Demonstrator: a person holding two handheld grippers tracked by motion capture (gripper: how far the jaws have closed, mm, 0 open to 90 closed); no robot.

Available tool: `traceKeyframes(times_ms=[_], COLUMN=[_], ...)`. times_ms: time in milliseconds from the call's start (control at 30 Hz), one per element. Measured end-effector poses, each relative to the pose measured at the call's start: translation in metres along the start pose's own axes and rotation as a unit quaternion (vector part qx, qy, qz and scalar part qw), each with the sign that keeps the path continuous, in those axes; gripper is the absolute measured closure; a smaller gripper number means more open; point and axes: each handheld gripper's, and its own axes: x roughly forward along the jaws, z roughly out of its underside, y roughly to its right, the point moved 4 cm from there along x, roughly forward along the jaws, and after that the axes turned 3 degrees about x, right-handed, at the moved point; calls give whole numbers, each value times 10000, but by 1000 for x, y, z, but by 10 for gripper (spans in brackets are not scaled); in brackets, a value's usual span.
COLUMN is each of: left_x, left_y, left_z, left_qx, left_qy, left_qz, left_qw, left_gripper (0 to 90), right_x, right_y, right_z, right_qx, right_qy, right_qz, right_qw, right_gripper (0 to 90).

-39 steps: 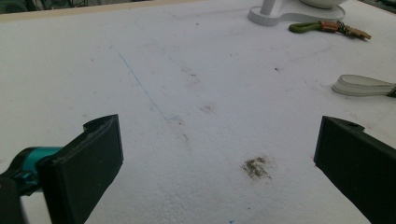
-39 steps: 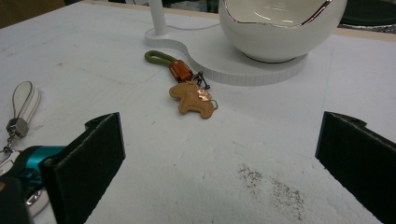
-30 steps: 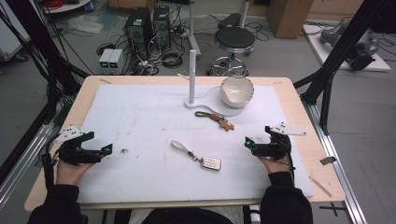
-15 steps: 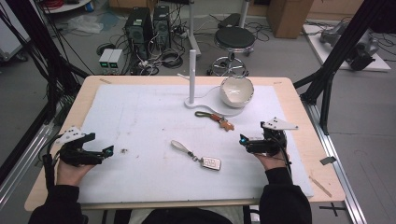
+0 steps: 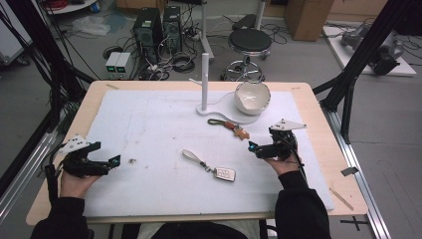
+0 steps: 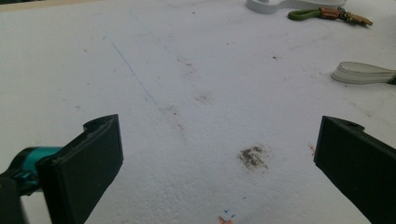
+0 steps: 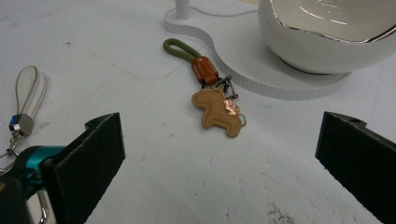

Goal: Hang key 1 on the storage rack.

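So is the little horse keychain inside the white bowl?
No, the horse keychain lies flat on the table beside the bowl.

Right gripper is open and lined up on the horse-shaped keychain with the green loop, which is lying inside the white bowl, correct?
Not quite. The right gripper is open and faces the horse-shaped keychain, but the keychain lies flat on the white mat beside the white bowl, not inside it. The right gripper view shows this.

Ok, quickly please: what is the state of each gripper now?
Left gripper: open, holding nothing, above the white mat.
Right gripper: open, holding nothing, facing the horse keychain.
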Motion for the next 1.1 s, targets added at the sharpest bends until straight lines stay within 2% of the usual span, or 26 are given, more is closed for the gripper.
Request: traceKeyframes(times_ms=[433, 900, 1100], left_x=[1, 1, 1], left_y=[0, -1, -1], left_z=[1, 0, 0], left_qx=[-6, -20, -19], left_qy=[-23, 2, 11], left_qz=[6, 12, 17], left_qw=[10000, 10000, 10000], left_gripper=[18, 18, 17], right_x=[24, 49, 61], right_y=[-5, -20, -26], right_z=[-18, -48, -54], right_qx=[-121, -468, -594], right_qy=[-212, -429, -547], right_qz=[-64, -256, -318], right_qw=[9997, 9977, 9962], right_gripper=[3, 3, 3])
